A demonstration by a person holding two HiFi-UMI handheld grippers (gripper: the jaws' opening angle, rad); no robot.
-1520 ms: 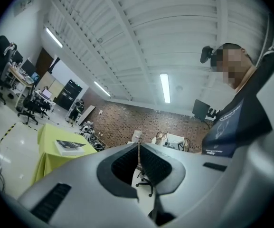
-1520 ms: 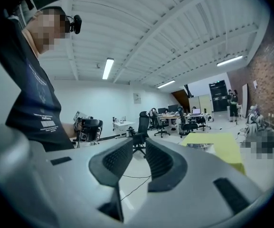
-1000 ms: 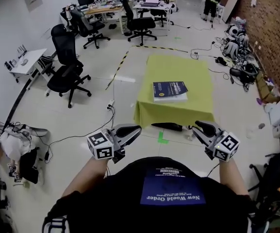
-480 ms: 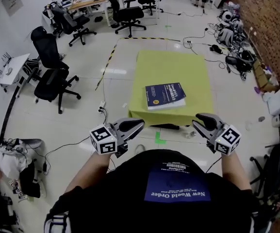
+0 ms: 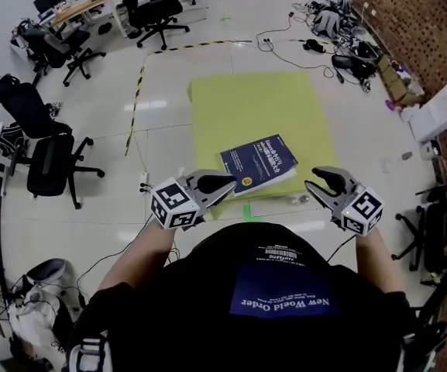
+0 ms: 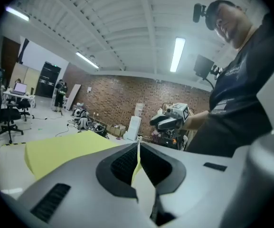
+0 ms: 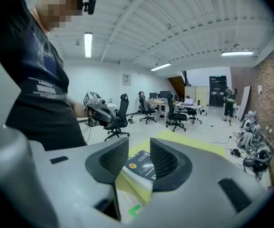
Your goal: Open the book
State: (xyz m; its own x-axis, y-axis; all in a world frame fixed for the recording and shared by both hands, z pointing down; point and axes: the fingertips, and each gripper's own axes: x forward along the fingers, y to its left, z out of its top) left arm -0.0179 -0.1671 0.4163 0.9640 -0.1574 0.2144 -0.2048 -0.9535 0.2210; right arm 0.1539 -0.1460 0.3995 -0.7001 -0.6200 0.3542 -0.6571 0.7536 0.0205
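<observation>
A dark blue closed book (image 5: 259,163) lies near the front edge of a small table draped in yellow-green cloth (image 5: 254,99). My left gripper (image 5: 227,183) hovers at the table's front left corner, just left of the book, jaws shut with nothing between them (image 6: 137,144). To the right of the book, off the table's front right corner, my right gripper (image 5: 316,178) has its jaws opening. In the right gripper view (image 7: 139,151) the book (image 7: 140,167) shows through the gap, farther off and untouched.
Black office chairs (image 5: 49,157) stand to the left, with desks and more chairs at the back. Cables and gear (image 5: 339,33) lie along the brick wall on the right. A white box (image 5: 438,113) sits at the right. Green tape (image 7: 136,209) marks the floor.
The person has walked up to the table; book and cloth now lie right before both grippers. Both grippers moved forward and slightly down. The right jaws stand wider apart.
</observation>
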